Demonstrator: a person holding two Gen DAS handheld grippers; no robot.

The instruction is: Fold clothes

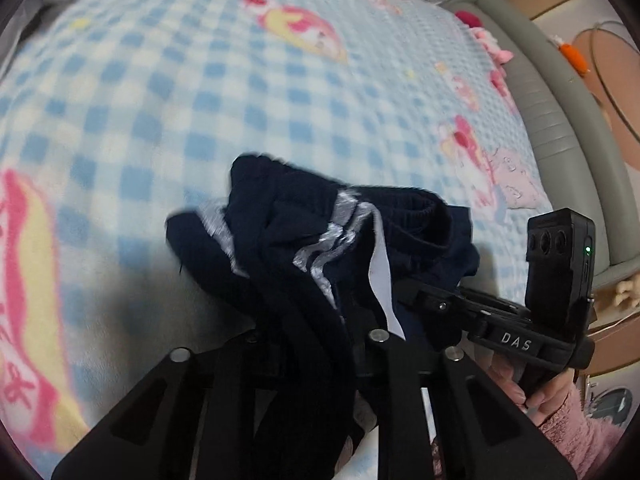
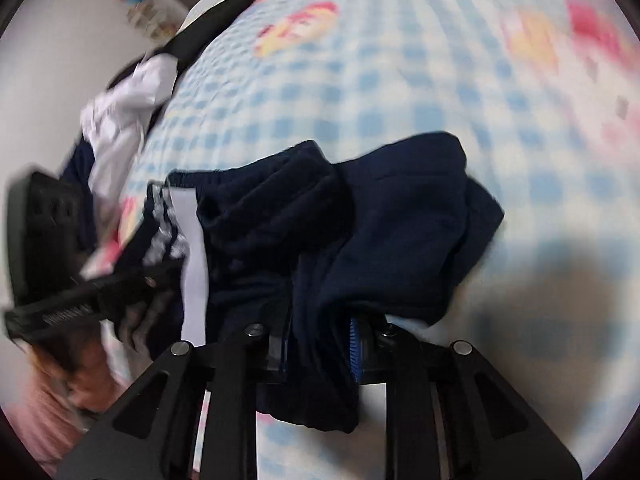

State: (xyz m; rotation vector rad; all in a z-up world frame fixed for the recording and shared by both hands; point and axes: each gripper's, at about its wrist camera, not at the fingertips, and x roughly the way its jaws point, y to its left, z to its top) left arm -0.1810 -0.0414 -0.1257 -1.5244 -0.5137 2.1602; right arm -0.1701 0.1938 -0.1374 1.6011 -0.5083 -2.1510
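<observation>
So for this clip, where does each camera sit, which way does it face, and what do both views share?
Left wrist: sits on the left gripper, looks down its fingers at the navy garment on the checked blanket; right gripper and hand show.
Right wrist: on the right gripper, faces the same garment; the left gripper shows, blurred.
Shared: garment, blanket, both grippers.

I'm working in a home bedroom. Under my tools lies a bed covered with a fleecy blue-and-white checked blanket (image 1: 168, 92) printed with pink and yellow cartoon figures. A padded grey bed frame (image 1: 560, 120) curves along its edge, with small pink soft toys (image 1: 490, 42) on it. More clothes, white and dark, sit in a pile (image 2: 120, 116) at the bed's edge.
</observation>
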